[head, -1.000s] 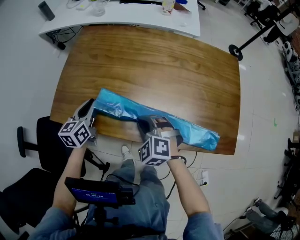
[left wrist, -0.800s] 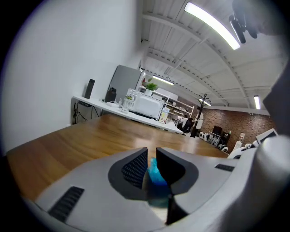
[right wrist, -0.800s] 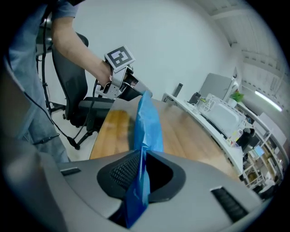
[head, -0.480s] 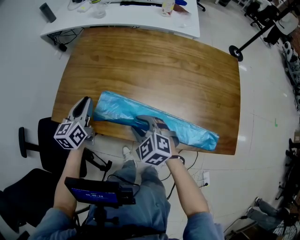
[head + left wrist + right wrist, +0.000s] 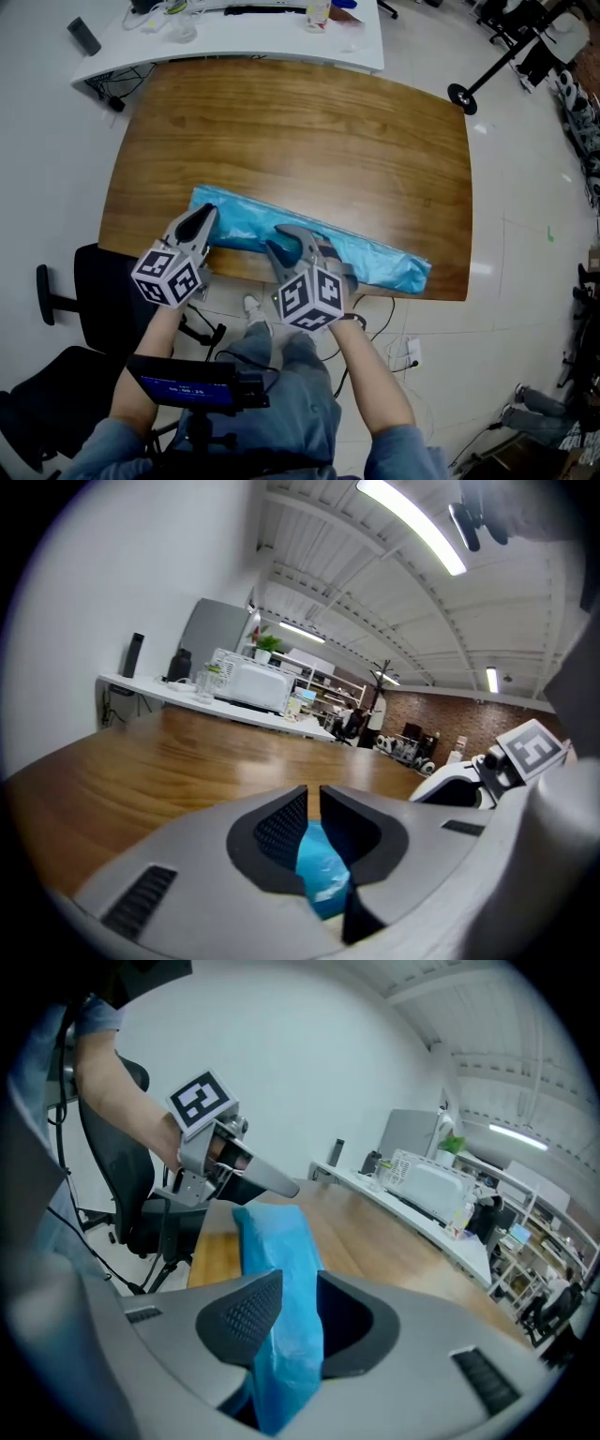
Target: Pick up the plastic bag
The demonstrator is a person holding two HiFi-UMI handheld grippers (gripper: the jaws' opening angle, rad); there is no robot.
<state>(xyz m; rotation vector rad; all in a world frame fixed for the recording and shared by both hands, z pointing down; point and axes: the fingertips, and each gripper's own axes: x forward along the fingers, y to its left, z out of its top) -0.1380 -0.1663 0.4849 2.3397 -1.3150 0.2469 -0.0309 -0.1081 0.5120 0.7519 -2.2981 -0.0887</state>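
My right claw (image 5: 298,1312) is closing on the bag (image 5: 277,1241). A bunched fold of blue film fills the gap and touches both pads, so I count it as a grip, though not yet a firm one. My left claw (image 5: 313,817) has its jaws almost together, with a small wedge of the same film pinched low between them. From above, the left claw sits at the bag's left end and the right claw near its middle. The rest of the bag runs off to my right, flat on the table (image 5: 300,131), close along the near edge. The first risk is slip: the film looks thin and slick, and the left claw holds only a little of it, so a quick lift could pull that corner free. The second is the long right part that nothing holds. I expect it to sag and drag on the wood, or swing off the near edge and tug against my grip. If my two hands rise unevenly or move apart, the stretch between them could go taut and tear. As for what the bag holds, I cannot tell. It lies low and crumpled with no clear bulge, and the film hides the inside. Beyond the table, a white desk (image 5: 234,28) carries small things too far off to name.
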